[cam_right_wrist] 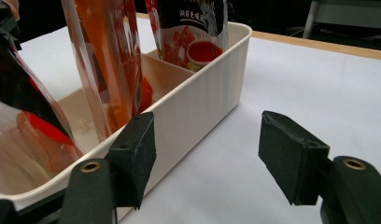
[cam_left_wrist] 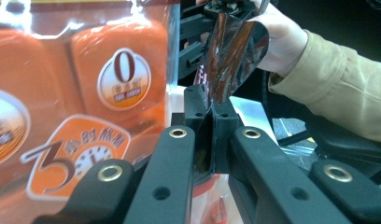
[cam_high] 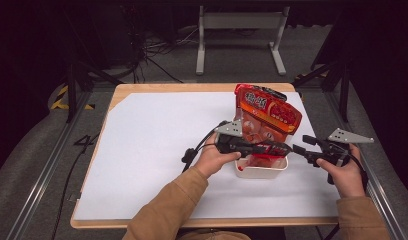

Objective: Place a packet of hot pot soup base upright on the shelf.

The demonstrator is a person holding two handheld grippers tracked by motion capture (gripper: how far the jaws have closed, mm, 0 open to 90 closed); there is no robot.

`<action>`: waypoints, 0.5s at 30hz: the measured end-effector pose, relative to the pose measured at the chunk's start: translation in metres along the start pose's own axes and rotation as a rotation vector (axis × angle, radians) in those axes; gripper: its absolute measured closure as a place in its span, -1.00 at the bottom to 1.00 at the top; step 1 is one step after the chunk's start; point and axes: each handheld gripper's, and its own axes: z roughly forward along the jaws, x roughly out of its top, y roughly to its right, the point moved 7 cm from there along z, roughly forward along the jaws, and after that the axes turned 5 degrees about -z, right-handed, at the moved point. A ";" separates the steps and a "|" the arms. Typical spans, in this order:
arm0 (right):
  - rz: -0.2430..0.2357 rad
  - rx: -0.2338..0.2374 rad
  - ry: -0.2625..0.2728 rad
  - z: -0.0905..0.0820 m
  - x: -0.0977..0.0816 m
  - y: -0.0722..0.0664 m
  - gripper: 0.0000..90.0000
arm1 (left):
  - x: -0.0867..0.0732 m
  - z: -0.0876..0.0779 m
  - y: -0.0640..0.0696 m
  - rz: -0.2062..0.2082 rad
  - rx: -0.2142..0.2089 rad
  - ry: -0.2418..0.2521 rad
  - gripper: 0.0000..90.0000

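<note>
Room's pretty dark. Grey carpet floor [cam_high: 37,145], a wooden table [cam_high: 192,88] topped with a white sheet [cam_high: 157,145], a grey metal stand [cam_high: 239,35] behind it, cables [cam_high: 157,50] tangled on the floor, yellow-black tape [cam_high: 62,100] on the left.

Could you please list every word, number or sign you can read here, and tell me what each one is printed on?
"0": white round badge on the orange packet.
"3", followed by Chinese characters: orange clock badge lower on that packet.
Small lettering under the "0": too blurred to read.
White Chinese characters on the dark packet in the white bin: unreadable.
</note>
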 end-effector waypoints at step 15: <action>-0.003 0.006 -0.003 0.006 0.002 0.000 -0.19 | 0.001 -0.027 -0.002 -0.028 0.110 0.002 -0.16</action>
